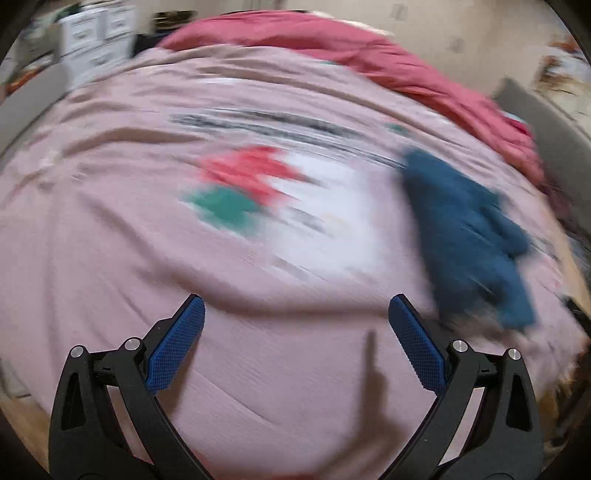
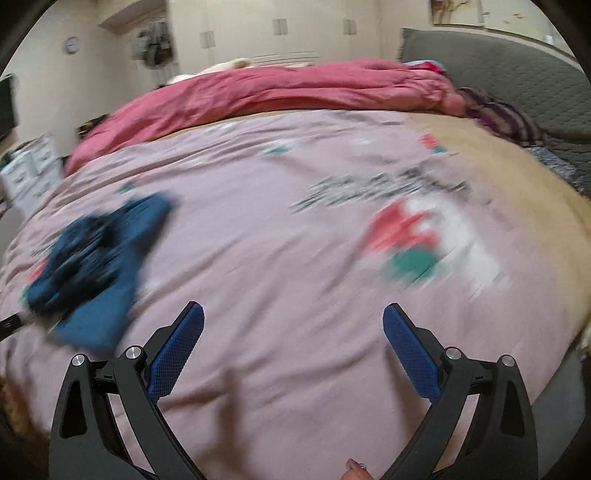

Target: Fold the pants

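Observation:
Dark blue pants (image 1: pixel 469 236) lie bunched on the pink bedspread (image 1: pixel 110 229), to the right in the left wrist view and to the left in the right wrist view (image 2: pixel 96 258). Both views are blurred by motion. My left gripper (image 1: pixel 295 314) is open above the bedspread, left of the pants, holding nothing. My right gripper (image 2: pixel 293 321) is open too, with the pants off to its left and nothing between its fingers. A fingertip (image 2: pixel 354 470) shows at the bottom edge of the right wrist view.
A red duvet (image 2: pixel 266 92) is heaped along the far side of the bed, beside a grey headboard (image 2: pixel 517 85). The bedspread (image 2: pixel 258 240) carries a red, green and white print (image 2: pixel 413 236). White drawers (image 1: pixel 99 33) stand beyond the bed. A tan sheet (image 2: pixel 517 177) shows at right.

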Demonstrator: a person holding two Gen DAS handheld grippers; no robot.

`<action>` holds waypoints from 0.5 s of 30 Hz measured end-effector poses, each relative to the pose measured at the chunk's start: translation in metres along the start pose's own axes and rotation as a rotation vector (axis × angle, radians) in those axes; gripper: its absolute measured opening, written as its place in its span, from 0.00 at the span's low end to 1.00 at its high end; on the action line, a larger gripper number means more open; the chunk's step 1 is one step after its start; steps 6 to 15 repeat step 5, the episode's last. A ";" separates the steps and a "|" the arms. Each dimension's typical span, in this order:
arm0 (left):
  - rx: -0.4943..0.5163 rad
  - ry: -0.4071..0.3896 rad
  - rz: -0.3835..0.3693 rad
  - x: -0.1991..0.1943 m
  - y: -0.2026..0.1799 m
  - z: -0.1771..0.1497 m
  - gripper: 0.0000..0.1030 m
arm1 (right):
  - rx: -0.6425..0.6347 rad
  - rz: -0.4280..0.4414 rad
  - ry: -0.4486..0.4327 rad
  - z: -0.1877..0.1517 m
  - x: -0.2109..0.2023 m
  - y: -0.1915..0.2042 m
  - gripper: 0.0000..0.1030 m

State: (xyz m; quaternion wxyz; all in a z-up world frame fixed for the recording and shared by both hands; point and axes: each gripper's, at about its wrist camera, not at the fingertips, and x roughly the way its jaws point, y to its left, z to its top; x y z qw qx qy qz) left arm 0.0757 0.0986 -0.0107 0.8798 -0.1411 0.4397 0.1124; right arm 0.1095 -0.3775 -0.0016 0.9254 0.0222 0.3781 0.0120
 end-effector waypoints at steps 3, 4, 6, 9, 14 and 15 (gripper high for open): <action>-0.043 0.000 0.107 0.020 0.044 0.043 0.91 | 0.027 -0.125 0.032 0.043 0.039 -0.055 0.96; -0.051 -0.001 0.144 0.025 0.053 0.055 0.91 | 0.027 -0.159 0.043 0.055 0.052 -0.070 0.96; -0.052 -0.006 0.191 0.032 0.064 0.066 0.91 | 0.040 -0.211 0.058 0.067 0.066 -0.085 0.96; -0.052 -0.006 0.191 0.032 0.064 0.066 0.91 | 0.040 -0.211 0.058 0.067 0.066 -0.085 0.96; -0.052 -0.006 0.191 0.032 0.064 0.066 0.91 | 0.040 -0.211 0.058 0.067 0.066 -0.085 0.96; -0.052 -0.006 0.191 0.032 0.064 0.066 0.91 | 0.040 -0.211 0.058 0.067 0.066 -0.085 0.96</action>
